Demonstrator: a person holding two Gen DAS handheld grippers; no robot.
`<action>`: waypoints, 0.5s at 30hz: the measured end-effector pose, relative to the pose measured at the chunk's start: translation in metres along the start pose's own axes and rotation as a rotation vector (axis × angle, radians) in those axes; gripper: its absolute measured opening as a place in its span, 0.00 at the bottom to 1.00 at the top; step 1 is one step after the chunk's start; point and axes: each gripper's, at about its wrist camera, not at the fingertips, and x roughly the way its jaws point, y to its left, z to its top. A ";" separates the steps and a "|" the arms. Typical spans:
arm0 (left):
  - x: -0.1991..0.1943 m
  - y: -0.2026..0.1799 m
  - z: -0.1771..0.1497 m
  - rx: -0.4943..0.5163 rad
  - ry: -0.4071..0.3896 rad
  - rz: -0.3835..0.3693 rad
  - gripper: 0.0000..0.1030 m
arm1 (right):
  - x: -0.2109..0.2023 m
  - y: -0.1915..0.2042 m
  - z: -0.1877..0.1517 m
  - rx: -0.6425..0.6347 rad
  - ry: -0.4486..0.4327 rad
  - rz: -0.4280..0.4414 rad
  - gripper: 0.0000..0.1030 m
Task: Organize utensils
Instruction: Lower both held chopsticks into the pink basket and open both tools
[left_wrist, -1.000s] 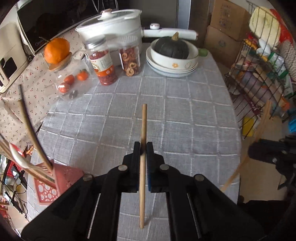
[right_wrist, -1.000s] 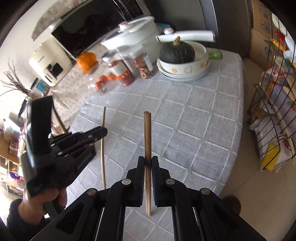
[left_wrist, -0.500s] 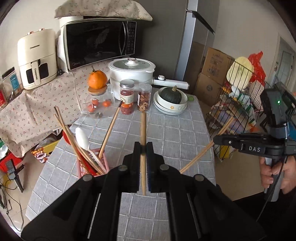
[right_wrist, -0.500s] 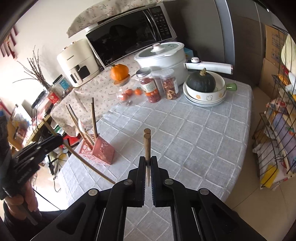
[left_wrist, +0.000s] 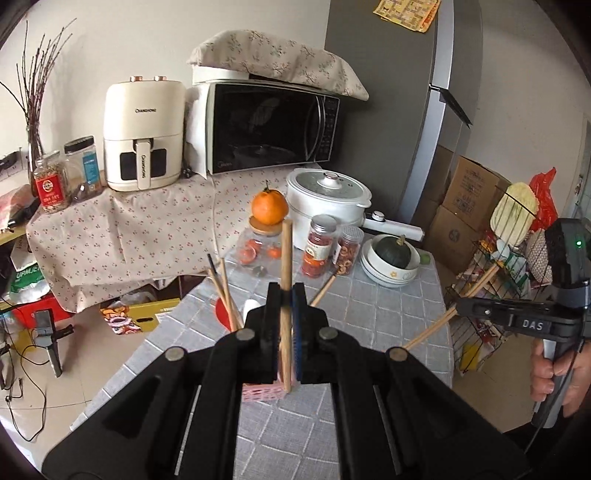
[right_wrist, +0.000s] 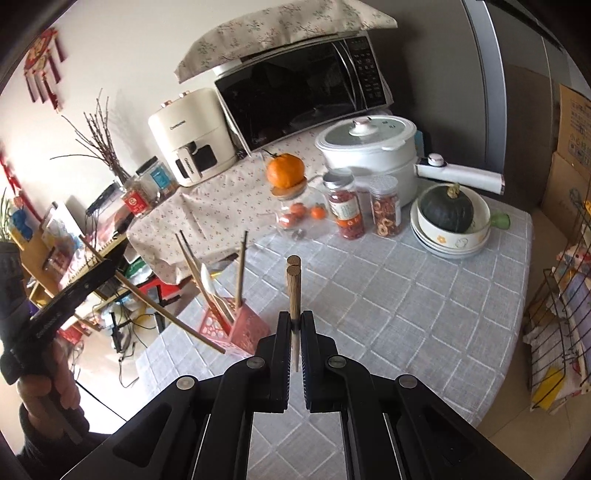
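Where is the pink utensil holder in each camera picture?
Left wrist view: the holder peeks out low in the middle, mostly hidden behind the left gripper.
Right wrist view: the holder stands left of centre on the table, chopsticks sticking out of it.
Shared landmark: the orange on a jar lid.

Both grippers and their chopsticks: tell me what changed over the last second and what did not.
Both hands have risen off the table, so each view now takes in the microwave and wall. The left gripper and right gripper each stay shut on a chopstick, now held above the pink utensil holder. Nothing was let go. The utensils in the holder, jars and pot have not moved.
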 end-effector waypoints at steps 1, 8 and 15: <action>0.001 0.002 0.002 -0.001 -0.007 0.013 0.07 | -0.002 0.007 0.003 -0.009 -0.015 0.014 0.05; 0.022 0.013 -0.004 0.015 -0.031 0.081 0.07 | 0.009 0.047 0.022 -0.051 -0.061 0.096 0.05; 0.054 0.026 -0.005 -0.014 0.057 0.109 0.07 | 0.044 0.070 0.033 -0.051 -0.044 0.143 0.05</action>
